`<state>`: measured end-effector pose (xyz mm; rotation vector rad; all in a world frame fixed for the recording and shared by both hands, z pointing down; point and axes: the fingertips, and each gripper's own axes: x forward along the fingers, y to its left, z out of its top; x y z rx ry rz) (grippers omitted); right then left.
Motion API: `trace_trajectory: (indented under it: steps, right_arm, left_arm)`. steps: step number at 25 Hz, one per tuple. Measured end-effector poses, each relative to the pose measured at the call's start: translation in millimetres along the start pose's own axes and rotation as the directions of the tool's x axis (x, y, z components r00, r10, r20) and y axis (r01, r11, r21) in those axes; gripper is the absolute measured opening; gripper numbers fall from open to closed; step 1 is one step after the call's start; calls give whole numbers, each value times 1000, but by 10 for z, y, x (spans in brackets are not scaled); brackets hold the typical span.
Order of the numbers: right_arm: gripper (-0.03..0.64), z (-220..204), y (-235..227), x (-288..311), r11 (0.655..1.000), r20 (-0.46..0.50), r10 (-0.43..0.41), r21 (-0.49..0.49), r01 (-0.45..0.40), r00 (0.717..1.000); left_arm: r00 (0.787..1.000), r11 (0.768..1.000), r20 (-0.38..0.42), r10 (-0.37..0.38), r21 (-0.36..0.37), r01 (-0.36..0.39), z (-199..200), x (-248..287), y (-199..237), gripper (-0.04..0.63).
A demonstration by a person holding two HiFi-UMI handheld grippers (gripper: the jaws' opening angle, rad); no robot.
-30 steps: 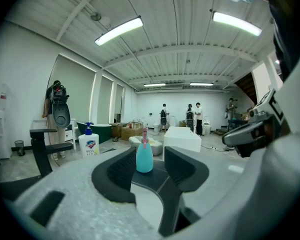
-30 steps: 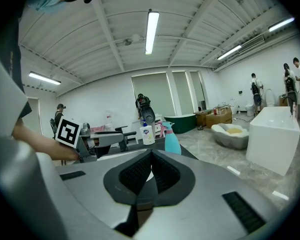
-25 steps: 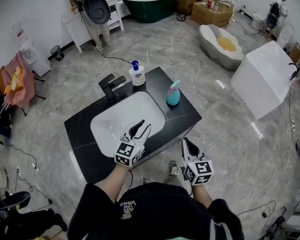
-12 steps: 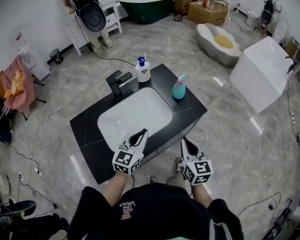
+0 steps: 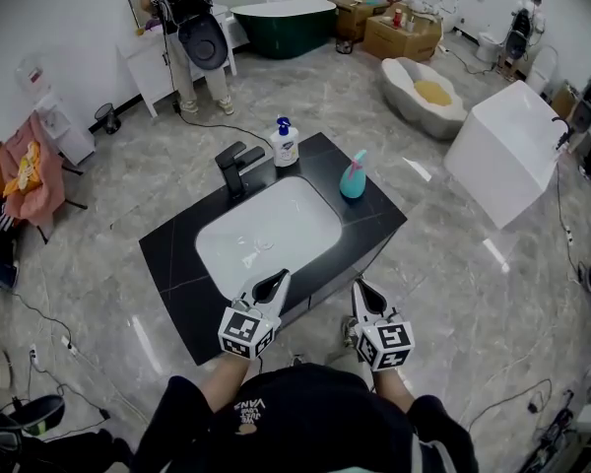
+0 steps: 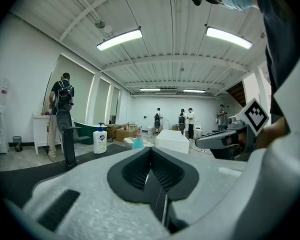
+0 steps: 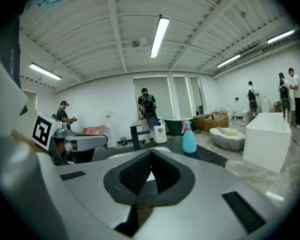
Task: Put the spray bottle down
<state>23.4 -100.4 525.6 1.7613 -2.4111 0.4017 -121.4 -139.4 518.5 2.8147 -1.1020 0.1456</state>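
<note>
Well clear of both grippers, the teal spray bottle (image 5: 352, 177) stands upright near the far right corner of the black counter (image 5: 172, 254). The left gripper (image 5: 279, 281) hangs over the near edge; its jaws have just been closing and now meet on nothing. The right gripper (image 5: 359, 289), off the near right edge, has its jaws together and empty too. The bottle's nozzle is too small to make out.

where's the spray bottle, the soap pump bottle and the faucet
spray bottle (image 5: 352, 184), head view, on its teal body
soap pump bottle (image 5: 286, 150), head view, on its white body
faucet (image 5: 234, 170), head view, on its black column
</note>
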Motion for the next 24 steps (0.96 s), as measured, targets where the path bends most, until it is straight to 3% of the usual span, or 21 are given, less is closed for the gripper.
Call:
trace_trajectory:
  steps: [24]
  right_arm:
    - [2,31,174,-166,999,9,-15,-38,15,1000]
  left_arm:
    - [999,999,28,-21,33,21,78,-247,-116,18]
